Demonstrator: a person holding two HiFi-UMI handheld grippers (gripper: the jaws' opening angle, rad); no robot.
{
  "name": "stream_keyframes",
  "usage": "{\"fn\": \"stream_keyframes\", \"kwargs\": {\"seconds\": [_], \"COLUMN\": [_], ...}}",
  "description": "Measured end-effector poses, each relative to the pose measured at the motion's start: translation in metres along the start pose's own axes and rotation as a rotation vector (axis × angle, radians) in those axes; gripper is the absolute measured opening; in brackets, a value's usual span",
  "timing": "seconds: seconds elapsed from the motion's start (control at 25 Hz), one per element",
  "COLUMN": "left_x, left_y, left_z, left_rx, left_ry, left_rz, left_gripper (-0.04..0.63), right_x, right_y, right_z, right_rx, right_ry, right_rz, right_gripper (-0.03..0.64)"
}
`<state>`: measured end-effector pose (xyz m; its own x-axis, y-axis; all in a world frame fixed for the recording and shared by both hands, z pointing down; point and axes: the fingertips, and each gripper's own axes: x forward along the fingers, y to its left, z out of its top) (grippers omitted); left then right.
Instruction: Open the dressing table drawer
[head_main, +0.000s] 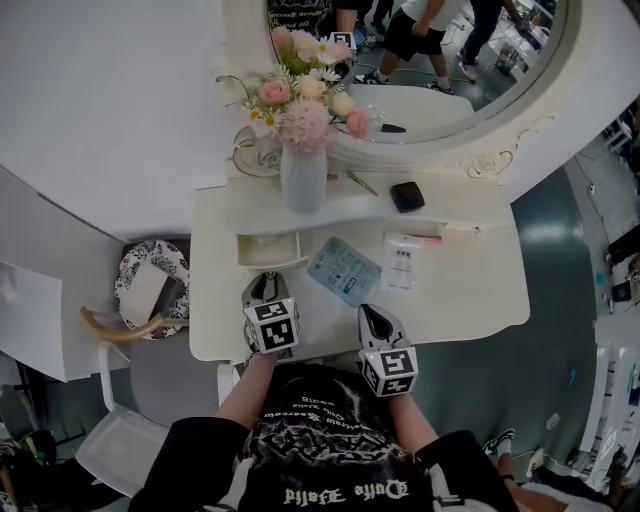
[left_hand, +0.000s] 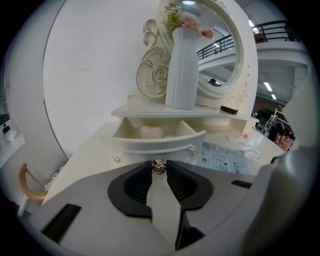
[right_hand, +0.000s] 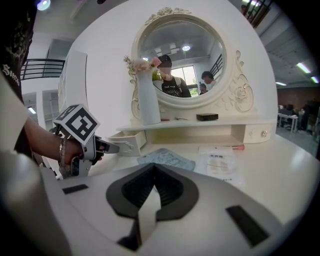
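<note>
Dressing-table drawer (head_main: 270, 248): pulled out, task judged nearly done | knob (left_hand: 158, 165): clamped in left gripper (left_hand: 159, 168) jaws | right gripper (right_hand: 155, 176) jaws: closed, empty

A big open hall is indicated by a railed mezzanine (left_hand: 280, 26) and ceiling strip lights (left_hand: 267, 86) (the dressing table (head_main: 470, 290) is set against a white panel (head_main: 100, 100)).

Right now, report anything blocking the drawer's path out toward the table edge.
Nothing visible does. The drawer is already partly out, the left gripper closed on its knob; the blue packet lies beside its path, to the right.
</note>
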<state>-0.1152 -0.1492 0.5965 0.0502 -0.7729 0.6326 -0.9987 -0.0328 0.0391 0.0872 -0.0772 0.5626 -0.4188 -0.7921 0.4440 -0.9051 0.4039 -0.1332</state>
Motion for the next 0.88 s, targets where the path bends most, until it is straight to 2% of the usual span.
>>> {"fn": "stream_keyframes", "kwargs": {"seconds": [0.2, 0.88], "left_x": [-0.0005, -0.0023], "left_y": [0.0004, 0.0005], "left_z": [-0.0006, -0.0026], "left_rx": [-0.025, -0.024], "left_ry": [-0.003, -0.023], "left_rz": [0.005, -0.003], "left_gripper": [0.103, 0.103], "right_x": [-0.0009, -0.0076], "right_y": [-0.0018, -0.0021], "right_z": [-0.0015, -0.0058], "right_rx": [-0.001, 0.003], "right_ry": [0.005, 0.006], "right_rz": [-0.008, -0.020], "right_gripper": [0.011, 0.011]}}
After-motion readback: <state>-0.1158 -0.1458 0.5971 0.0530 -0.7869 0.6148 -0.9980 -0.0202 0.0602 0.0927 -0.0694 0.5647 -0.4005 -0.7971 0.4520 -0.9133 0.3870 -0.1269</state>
